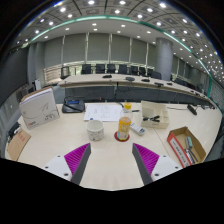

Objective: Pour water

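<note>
A clear bottle with an orange lower half [124, 127] stands upright on a small red coaster on the white table [110, 165], just beyond my fingers. To its left sits a white cup [95, 129]. My gripper [111, 161] is open, its two magenta pads [76, 156] spread wide with only bare table between them. The bottle and the cup are both well ahead of the fingertips, touching neither.
A white box [40, 108] stands at the left and a brown cardboard piece [17, 146] near the left edge. A cardboard box with items [186, 148] sits at the right, a white object [155, 117] behind it. Papers [103, 111], a dark phone [73, 105], chairs and desks lie further back.
</note>
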### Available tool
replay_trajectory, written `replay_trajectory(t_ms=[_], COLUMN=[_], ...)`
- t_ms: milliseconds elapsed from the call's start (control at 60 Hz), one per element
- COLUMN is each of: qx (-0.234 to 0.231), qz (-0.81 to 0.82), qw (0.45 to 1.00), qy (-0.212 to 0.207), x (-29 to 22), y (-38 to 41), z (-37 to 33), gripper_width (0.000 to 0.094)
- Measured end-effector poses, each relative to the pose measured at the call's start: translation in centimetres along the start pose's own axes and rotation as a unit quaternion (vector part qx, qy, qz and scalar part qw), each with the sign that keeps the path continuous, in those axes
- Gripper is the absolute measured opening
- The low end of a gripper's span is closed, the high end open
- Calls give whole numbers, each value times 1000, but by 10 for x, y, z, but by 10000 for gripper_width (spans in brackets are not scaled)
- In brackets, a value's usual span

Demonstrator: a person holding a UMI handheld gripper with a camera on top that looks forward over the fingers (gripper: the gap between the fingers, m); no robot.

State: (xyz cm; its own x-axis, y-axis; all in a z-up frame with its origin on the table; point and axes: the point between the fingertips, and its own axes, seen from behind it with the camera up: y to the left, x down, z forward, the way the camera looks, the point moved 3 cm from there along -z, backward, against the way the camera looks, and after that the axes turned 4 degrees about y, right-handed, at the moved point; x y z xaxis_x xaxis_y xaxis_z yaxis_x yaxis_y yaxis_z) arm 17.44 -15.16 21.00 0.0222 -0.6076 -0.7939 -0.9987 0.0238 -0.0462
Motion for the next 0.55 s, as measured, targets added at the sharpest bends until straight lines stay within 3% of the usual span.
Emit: replay_trajectory(t_ms=[200, 550], qx=[8, 10], qz=[1, -21], qw=[1000, 1000], qy=[10, -2], x=[30, 49], y=[35, 58], z=[-88, -131], gripper_width=[857, 859])
